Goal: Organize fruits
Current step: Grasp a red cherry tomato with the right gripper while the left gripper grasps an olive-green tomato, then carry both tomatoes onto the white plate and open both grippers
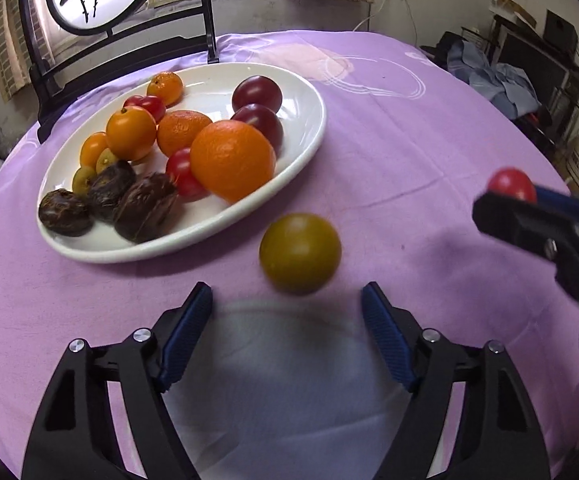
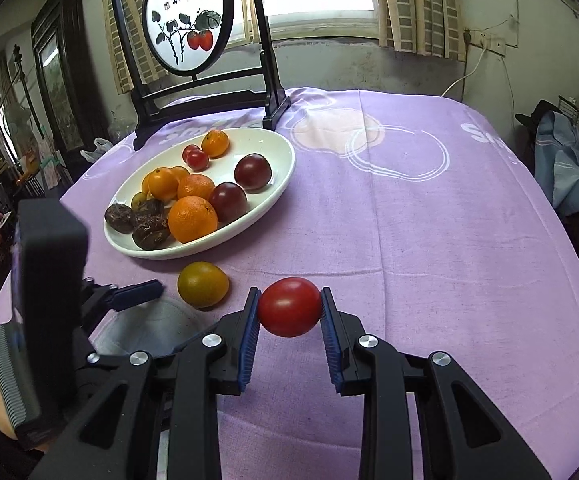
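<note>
Right wrist view is showing my right tool (image 2: 289, 307) pinching a smooth round red tomato (image 2: 289, 307) between its blue ribbed pads (image 2: 249, 332), jaws closed just to the tomato's width; I am holding it clear of the lilac cloth-covered surface (image 2: 429, 240), I judge for carrying to the oval white ceramic plate (image 2: 285, 160) of mixed fruit. That tomato is sitting well to the near right of the plate. My left tool (image 1: 287, 308) is standing wide open and gripping nothing. A round olive-green fruit (image 1: 300, 253) is lying on the surface just off the plate's near rim, directly ahead of the left tool's fingertips (image 1: 199, 300) and not yet between them. I am reading that wide gap as readiness to straddle it.
</note>
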Demonstrator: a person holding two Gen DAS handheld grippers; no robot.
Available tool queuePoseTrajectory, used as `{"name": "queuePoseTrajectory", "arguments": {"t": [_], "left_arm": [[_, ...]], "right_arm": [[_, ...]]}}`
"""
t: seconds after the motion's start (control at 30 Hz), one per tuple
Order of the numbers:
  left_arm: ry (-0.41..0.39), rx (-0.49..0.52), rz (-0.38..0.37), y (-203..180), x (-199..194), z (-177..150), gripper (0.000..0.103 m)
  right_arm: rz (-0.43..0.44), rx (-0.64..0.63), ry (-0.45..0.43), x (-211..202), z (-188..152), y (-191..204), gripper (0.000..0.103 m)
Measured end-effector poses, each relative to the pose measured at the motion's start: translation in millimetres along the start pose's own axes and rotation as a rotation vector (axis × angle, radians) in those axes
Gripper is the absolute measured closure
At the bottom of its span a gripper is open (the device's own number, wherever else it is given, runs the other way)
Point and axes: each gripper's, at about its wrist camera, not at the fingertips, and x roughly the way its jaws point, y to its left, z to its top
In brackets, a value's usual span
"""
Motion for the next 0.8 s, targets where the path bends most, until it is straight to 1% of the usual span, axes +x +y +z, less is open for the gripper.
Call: {"name": "queuePoseTrajectory", "arguments": {"t": [0.03, 0.07, 0.1, 0.13, 0.17, 0.2, 0.37, 0.5, 0.67, 0.8], "left_arm": [[0.0, -0.012, 0.004, 0, 2, 3, 0.03], [-0.003, -0.025, 0.01, 0, 4, 6, 0.033], [-0.008, -0.034, 0.022, 0, 5, 8, 0.039], [-0.016, -0.039, 0.041, 0, 6, 10, 0.043], [-0.026, -0.038, 0.042, -1, 6, 12, 0.051], [-0.035, -0.032, 0.024, -1, 5, 13, 0.065], [-0.028, -0.016, 0.006, 2, -2, 10, 0.065], [-0.029, -0.01, -0.011, 13, -20, -1, 0.065], [-0.071, -0.011, 0.02, 34, -49, -14, 0.066], [-0.113, -0.026, 0.049, 53, -71, -11, 0.066]], "right_arm": [[0.001, 0.003, 0.004, 1, 0, -1, 0.073], [0.001, 0.005, 0.008, 2, 0, -1, 0.073], [0.002, 0.006, 0.012, 3, 0, -1, 0.073], [0.002, 0.005, 0.014, 4, 0, -1, 0.073], [0.001, 0.005, 0.016, 4, -1, 0, 0.073], [-0.001, 0.004, 0.016, 4, -1, 0, 0.073], [-0.011, -0.003, 0.02, 7, -2, 1, 0.073], [-0.007, -0.013, 0.015, 7, -3, 4, 0.073], [0.024, -0.045, -0.01, 5, -7, 15, 0.073], [0.062, -0.064, -0.006, 7, -6, 30, 0.073]]}}
